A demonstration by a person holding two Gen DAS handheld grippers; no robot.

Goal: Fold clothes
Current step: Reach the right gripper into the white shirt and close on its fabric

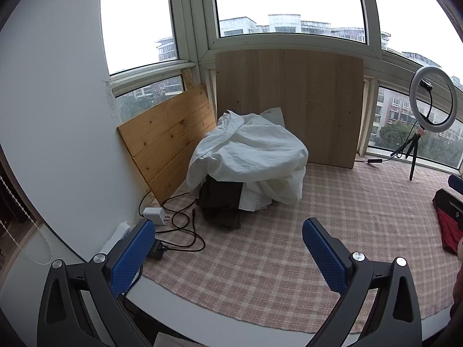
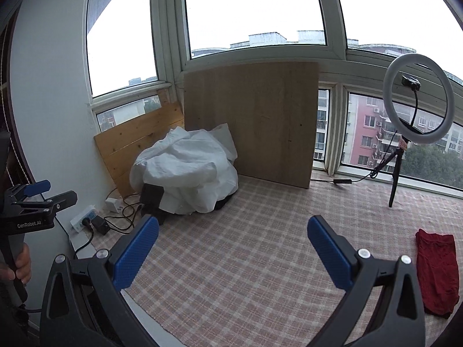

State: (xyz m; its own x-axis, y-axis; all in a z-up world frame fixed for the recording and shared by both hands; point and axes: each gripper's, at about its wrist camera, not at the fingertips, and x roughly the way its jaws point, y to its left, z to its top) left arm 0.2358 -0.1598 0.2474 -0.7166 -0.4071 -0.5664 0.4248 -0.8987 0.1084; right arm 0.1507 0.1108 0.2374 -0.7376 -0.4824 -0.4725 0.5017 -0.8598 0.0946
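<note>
**Both grippers hovering empty over the plaid surface; clothes lying untouched**

Across the pink-and-white plaid cloth (image 2: 246, 260), which is covering the surface beneath both cameras, the following items are showing.

- Left gripper (image 1: 228, 240): hovering above the plaid cloth, its blue-padded fingers (image 1: 131, 260) standing wide apart and holding nothing. The right camera is also catching it at the far left edge, gripped by a hand (image 2: 17, 266).
- Right gripper (image 2: 233, 237): likewise hanging over the cloth, fingers (image 2: 330, 251) spread apart, nothing between them.
- Red garment (image 2: 437, 271): lying flat but crumpled on the plaid cloth, to the right of the right gripper and apart from it.
- White garment pile (image 1: 249, 156): sitting heaped in the far corner, draping over dark clothing (image 1: 221, 199) that is peeking out at its lower front.
- Large wooden board (image 1: 289, 104): leaning upright against the window frame directly behind the pile.
- Slatted pine panel (image 1: 167, 138): leaning against the side window to the left of the pile.
- White charger (image 1: 154, 215) and black cables (image 1: 185, 231): lying on the surface near the wall, left of the pile; a power strip (image 2: 84, 218) is lying alongside.
- Ring light (image 2: 418, 98): standing on a small tripod near the right-hand window, well apart from the clothes.
</note>
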